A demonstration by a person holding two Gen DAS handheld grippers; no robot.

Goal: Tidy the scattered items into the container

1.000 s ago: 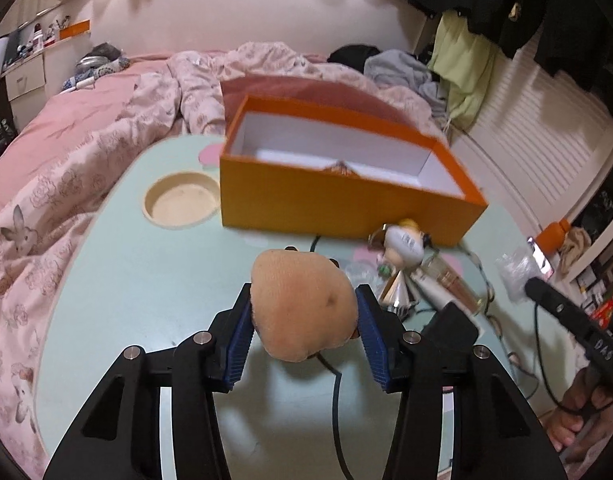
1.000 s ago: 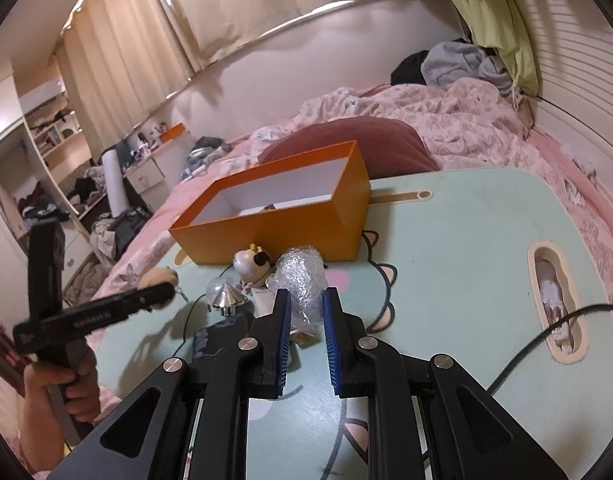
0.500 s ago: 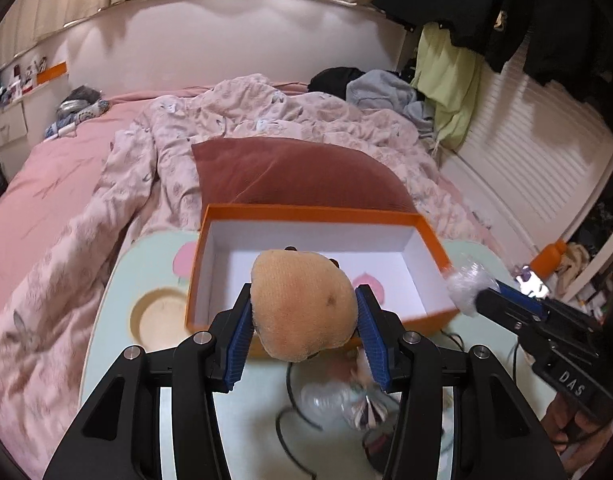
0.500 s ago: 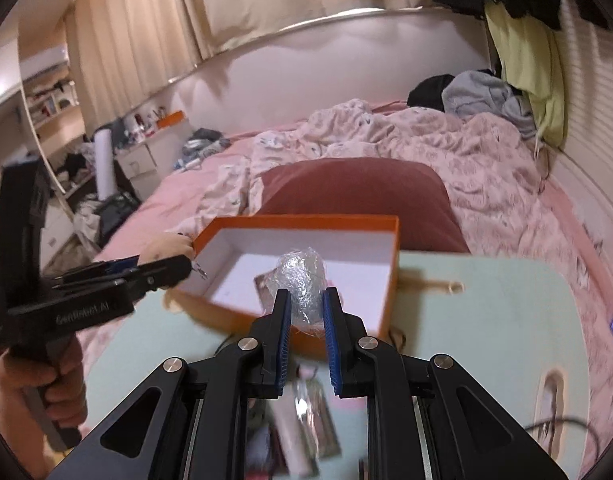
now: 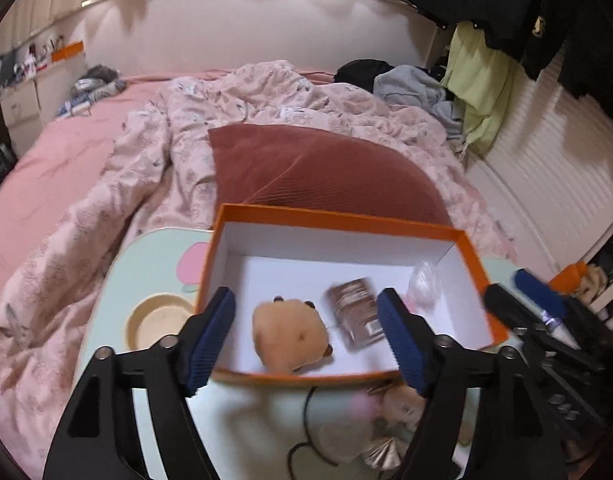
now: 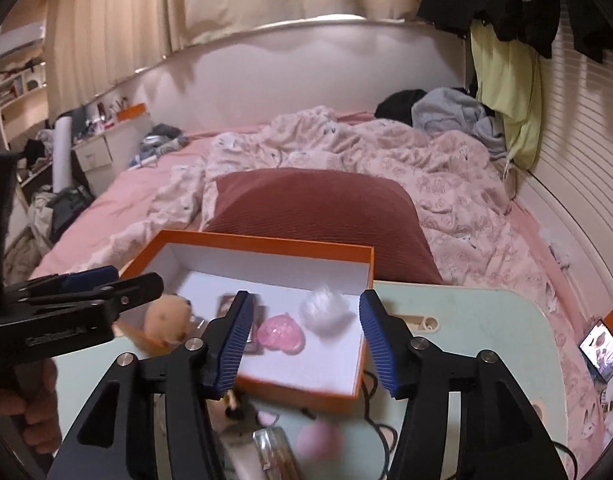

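While both claws hang above the orange box (image 5: 338,216), their jaws are opening with nothing pressed between the pads. Beyond the left gripper (image 5: 306,336) the plush toy (image 5: 290,334) sits in the box; ahead of the right gripper (image 6: 302,338) lies the crumpled plastic wrap (image 6: 326,316). Several small items (image 5: 382,420) remain on the table beneath the claws, outside the box. Judged partly complete.

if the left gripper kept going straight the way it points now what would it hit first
Most likely the tan plush toy lying in the orange box. It sits between the opening jaws of the left gripper, untouched by them. Depth is unclear.
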